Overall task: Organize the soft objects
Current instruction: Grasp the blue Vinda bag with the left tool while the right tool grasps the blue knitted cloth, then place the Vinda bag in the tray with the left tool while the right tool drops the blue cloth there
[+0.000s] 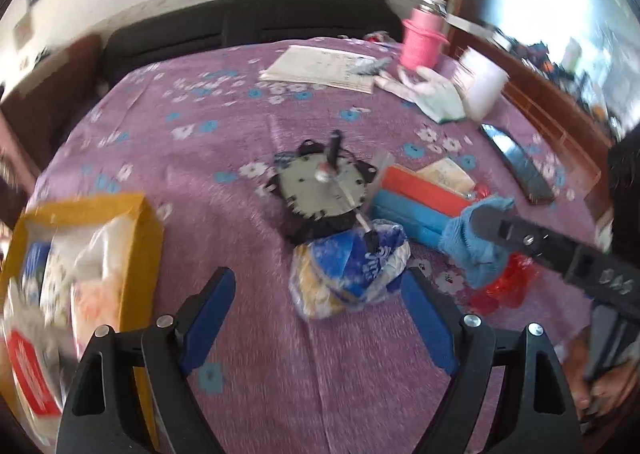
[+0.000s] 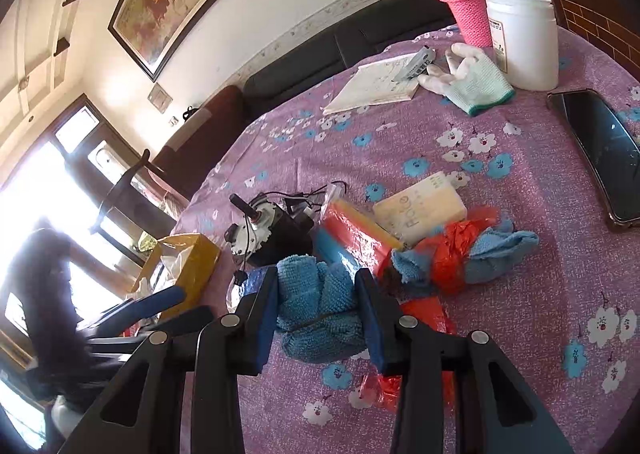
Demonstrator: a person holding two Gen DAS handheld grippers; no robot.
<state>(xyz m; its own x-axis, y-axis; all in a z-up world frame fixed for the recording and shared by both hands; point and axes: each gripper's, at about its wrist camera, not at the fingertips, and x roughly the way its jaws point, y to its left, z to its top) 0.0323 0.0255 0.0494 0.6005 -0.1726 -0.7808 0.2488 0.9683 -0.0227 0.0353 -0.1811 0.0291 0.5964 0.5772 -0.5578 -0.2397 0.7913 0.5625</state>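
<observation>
We look along two handheld grippers over a round table [image 2: 500,354] covered by a purple cloth with blue and white flowers.

Our right gripper [image 2: 316,308] has its blue-padded fingers [image 2: 266,318] pressed against both sides of a folded blue terry towel [image 2: 316,294], clamping it just above the cloth. In the left wrist view the same towel [image 1: 468,242] hangs bunched around the right gripper's black tip.

Our left gripper [image 1: 316,294] is spread wide with nothing between its blue pads [image 1: 208,318]. It hovers over bare cloth, just short of a crumpled blue and yellow plastic packet [image 1: 348,270].

To the left stands an open yellow cardboard box [image 1: 136,254], holding white and pale soft packets.

Just beyond the clamped towel lies a second blue cloth [image 2: 496,250], tangled with a crumpled red plastic bag [image 2: 448,258]. Beside them rest a red and blue wrapped pack [image 2: 356,234] and a cream tissue packet [image 2: 424,205].

A small black motor with a grey round face [image 2: 260,234] sits near the table's middle, touching the plastic packet.

Farther back are a white and green knitted work glove [image 2: 476,89], an open paper booklet [image 2: 376,87], a white plastic tub [image 2: 524,41], a pink flask in a knitted sleeve [image 2: 464,1] and a dark smartphone [image 2: 604,145].
</observation>
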